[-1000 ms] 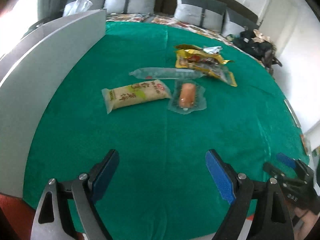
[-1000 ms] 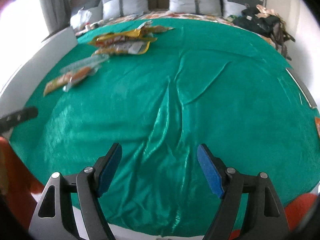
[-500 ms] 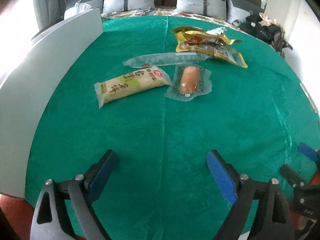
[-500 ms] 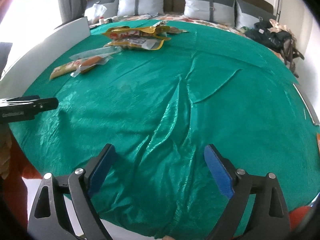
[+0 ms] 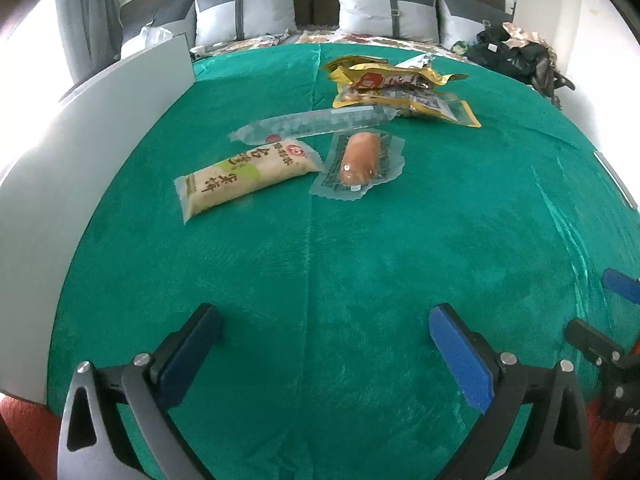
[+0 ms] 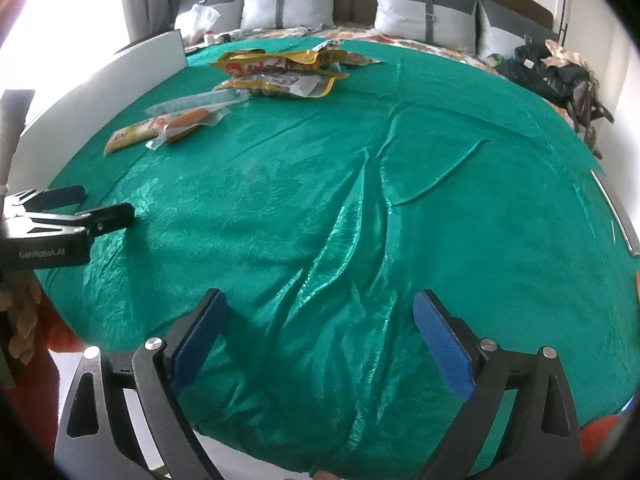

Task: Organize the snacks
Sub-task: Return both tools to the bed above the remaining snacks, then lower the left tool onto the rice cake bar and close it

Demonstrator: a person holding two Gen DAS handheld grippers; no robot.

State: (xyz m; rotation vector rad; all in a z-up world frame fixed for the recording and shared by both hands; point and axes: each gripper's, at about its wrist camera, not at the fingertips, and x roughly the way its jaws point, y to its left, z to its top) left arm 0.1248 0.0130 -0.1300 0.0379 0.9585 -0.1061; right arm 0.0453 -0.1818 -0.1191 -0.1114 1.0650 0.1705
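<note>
A green satin cloth (image 5: 320,260) covers the bed, and the snacks lie in a loose cluster on its far half. Nearest the left gripper (image 5: 324,344) is a pale yellow-green rectangular packet with red printing (image 5: 246,174), its long axis running diagonally from near-left to far-right. Touching its right end lies a clear vacuum pouch holding a single orange sausage (image 5: 358,160), the sausage pointing roughly away from the camera. Behind both stretches a long clear plastic tube pack (image 5: 312,124), lying almost crosswise, and beyond it a heap of yellow foil bags (image 5: 400,88).

The left gripper's jaws are opening, nearly at full width, with only cloth between them; the cluster sits straight ahead and slightly left of its centre line, well apart. The right gripper (image 6: 320,344) is also opening its jaws over bare, wrinkled cloth, and from it the snacks lie far off to the upper left. The left hand looks the nearer and better aligned for a first pick.
</note>
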